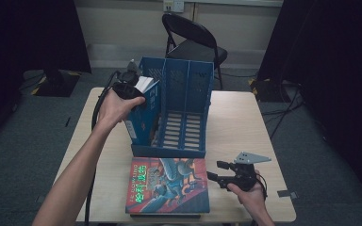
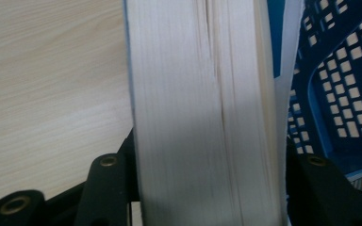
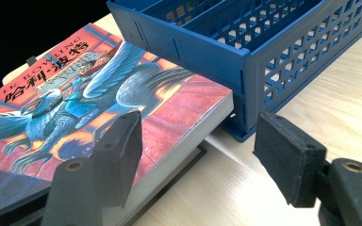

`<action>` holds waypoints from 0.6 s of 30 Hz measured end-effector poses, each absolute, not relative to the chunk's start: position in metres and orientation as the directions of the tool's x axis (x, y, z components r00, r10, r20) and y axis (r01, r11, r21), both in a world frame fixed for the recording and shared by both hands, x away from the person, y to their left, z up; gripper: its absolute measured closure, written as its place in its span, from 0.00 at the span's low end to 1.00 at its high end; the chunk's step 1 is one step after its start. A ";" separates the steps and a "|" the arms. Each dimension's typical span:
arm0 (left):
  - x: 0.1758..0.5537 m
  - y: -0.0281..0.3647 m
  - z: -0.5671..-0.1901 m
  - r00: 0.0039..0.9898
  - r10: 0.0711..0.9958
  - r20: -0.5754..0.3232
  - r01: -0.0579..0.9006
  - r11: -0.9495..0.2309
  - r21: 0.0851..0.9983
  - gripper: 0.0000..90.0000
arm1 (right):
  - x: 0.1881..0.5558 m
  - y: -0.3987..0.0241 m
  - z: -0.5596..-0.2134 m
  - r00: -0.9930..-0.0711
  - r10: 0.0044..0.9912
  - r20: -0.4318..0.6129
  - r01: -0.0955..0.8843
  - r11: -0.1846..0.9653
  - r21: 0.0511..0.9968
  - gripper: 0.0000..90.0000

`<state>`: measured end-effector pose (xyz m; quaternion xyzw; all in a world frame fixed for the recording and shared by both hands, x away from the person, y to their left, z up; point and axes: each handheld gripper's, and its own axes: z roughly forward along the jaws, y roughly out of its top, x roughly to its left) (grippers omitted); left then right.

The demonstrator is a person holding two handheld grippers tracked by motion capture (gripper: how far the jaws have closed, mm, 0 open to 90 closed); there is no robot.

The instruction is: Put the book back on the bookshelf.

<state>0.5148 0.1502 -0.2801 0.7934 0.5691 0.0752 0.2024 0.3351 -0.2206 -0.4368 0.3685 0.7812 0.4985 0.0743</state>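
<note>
Your left hand-held gripper (image 1: 133,84) pinches a thick book (image 1: 145,85) by its page edges; in the left gripper view the page block (image 2: 202,113) sits between the two black jaws, and both press against it. The book stands upright at the left end of the blue file rack (image 1: 184,89), partly inside the rack's left compartment, with its top corner above the rack wall.

Your right hand-held gripper (image 1: 215,175) is spread and holds nothing. It hovers just right of the illustrated book (image 1: 168,184), which lies flat on the bench (image 1: 235,122) directly in front of the rack, on top of another dark item whose kind cannot be told.

Step in hand, by judgement: seating the first book in the rack's left compartment.

Next move:
1. Lower the book until its bottom edge rests on the rack floor.
2. Keep it parallel to the divider so that it does not catch on the slotted wall.
3. Release only once it stands unsupported.
4. Then bring the right hand-held gripper onto the edge of the illustrated book nearest it.
</note>
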 end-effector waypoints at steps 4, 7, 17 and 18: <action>0.516 0.149 -0.283 0.340 0.934 -0.113 0.882 -0.274 0.384 0.56 | 0.335 -0.222 -0.436 -0.718 0.649 0.250 0.499 0.231 0.835 0.36; 0.515 0.149 -0.282 0.347 0.934 -0.086 0.879 -0.292 0.378 0.63 | 0.335 -0.222 -0.436 -0.717 0.650 0.252 0.501 0.229 0.835 0.36; 0.520 0.148 -0.280 0.344 0.934 -0.096 0.893 -0.293 0.341 0.67 | 0.335 -0.223 -0.436 -0.713 0.654 0.252 0.503 0.227 0.834 0.36; 0.520 0.148 -0.280 0.338 0.936 -0.101 0.896 -0.287 0.338 0.67 | 0.335 -0.223 -0.436 -0.713 0.654 0.252 0.503 0.227 0.834 0.36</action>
